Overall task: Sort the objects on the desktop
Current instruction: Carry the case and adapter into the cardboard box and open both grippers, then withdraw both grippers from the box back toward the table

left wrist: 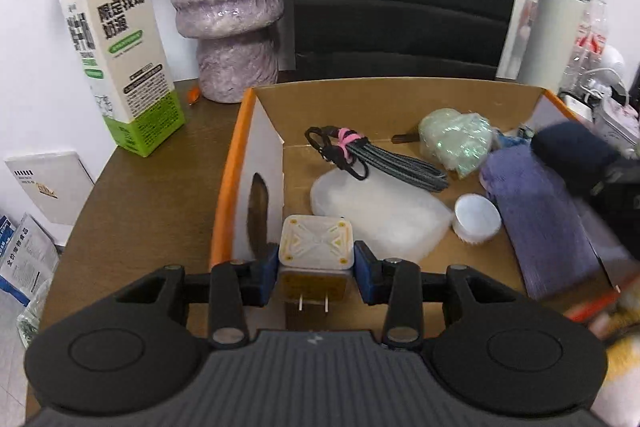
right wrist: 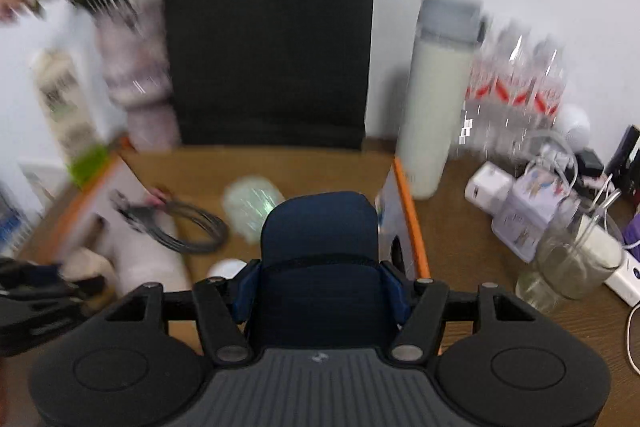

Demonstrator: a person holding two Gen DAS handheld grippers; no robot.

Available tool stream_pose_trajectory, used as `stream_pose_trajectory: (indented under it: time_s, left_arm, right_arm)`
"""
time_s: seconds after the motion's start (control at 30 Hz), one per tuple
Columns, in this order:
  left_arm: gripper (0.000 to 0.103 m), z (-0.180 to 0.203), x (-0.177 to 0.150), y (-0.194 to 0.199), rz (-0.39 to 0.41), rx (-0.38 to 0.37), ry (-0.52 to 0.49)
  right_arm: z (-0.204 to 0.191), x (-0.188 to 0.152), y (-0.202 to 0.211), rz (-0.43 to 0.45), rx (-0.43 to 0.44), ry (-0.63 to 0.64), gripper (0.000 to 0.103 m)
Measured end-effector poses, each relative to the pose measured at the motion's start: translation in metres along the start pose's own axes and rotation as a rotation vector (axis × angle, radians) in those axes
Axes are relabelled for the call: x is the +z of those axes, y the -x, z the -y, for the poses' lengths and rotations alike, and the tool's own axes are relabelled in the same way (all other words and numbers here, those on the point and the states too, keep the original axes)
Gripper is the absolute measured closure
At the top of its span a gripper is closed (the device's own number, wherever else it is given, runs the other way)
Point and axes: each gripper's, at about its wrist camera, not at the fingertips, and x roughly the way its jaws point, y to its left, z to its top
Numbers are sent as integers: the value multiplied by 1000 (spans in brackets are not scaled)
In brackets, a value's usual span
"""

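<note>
Cardboard box (left wrist: 248, 115) ahead of both jaws | we carry clamped cream plug adapter (left wrist: 316, 247), navy pouch (right wrist: 320, 259) | next: release inside.

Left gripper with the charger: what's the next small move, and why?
Probably carry it a little forward over the box and open. The left gripper clamps the charger at the near edge, prongs toward the camera; bare cardboard shows just right of the white pad.
</note>
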Motion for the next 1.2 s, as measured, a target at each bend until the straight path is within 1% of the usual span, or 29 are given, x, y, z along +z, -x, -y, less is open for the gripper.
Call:
stream_pose_trajectory:
  time_s: [0.07,0.1,0.17,0.23,0.33,0.4,0.47,0.57,0.6,0.63,0.67,0.7,0.73,0.8,0.87,0.93,0.97,1.03,1.1,1.2]
  left_arm:
    - [63,6,2,-6,-1,7,-27]
    - [63,8,1,-7,2,6,-32]
    - [61,12,0,-9,10,6,-53]
    - [55,16,-2,-8,14,-11,-87]
    - [53,17,-5,-8,-10,3,-101]
    - [53,17,-8,-4,-23,-12,-107]
    - [53,19,-13,1,-38,-9,-113]
    - [53,16,-16,8,-62,-18,-74]
    - [52,14,-15,11,-72,-27,-49]
    - [45,12,-15,14,-84,-45,-25]
    - [42,11,-14,19,-90,-64,-6]
    - [35,8,-14,29,-67,-72,17]
    - [24,6,-13,40,-33,-73,29]
    - [14,5,-12,63,35,-55,23]
    - [13,7,-15,86,86,-31,-1]
    - [2,7,-25,110,142,-34,-14]
    - [0,7,-34,122,179,-40,-13]
    - [0,9,-56,142,239,-39,-8]
    - [0,12,-83,155,263,-48,-4]
    - [0,16,-131,168,283,-65,25]
  right_arm:
    - [-6,0,-22,-47,-35,20,42]
    - [-6,-3,-28,-66,-36,16,42]
    - [-2,-4,-39,-94,-11,-14,42]
    - [1,-6,-43,-120,13,-35,41]
    - [-1,-10,-41,-115,5,15,40]
    - [2,-11,-35,-110,13,1,40]
    - [8,-10,-25,-89,22,-23,40]
    - [15,-6,-4,-58,42,-63,39]
    - [17,-6,4,-47,50,-74,39]
    - [19,-5,12,-38,53,-80,38]
    - [20,-5,19,-32,53,-76,38]
    - [19,-6,28,-23,51,-66,37]
    - [19,-7,36,-12,49,-54,36]
    - [20,-10,52,13,43,-36,29]
    - [21,-16,67,33,52,-29,27]
    - [20,-28,85,68,81,-24,24]
    - [20,-36,95,90,94,-21,23]
    - [20,-61,114,150,112,-16,17]
    - [20,-91,129,208,122,-3,15]
    - [17,-141,146,265,112,20,15]
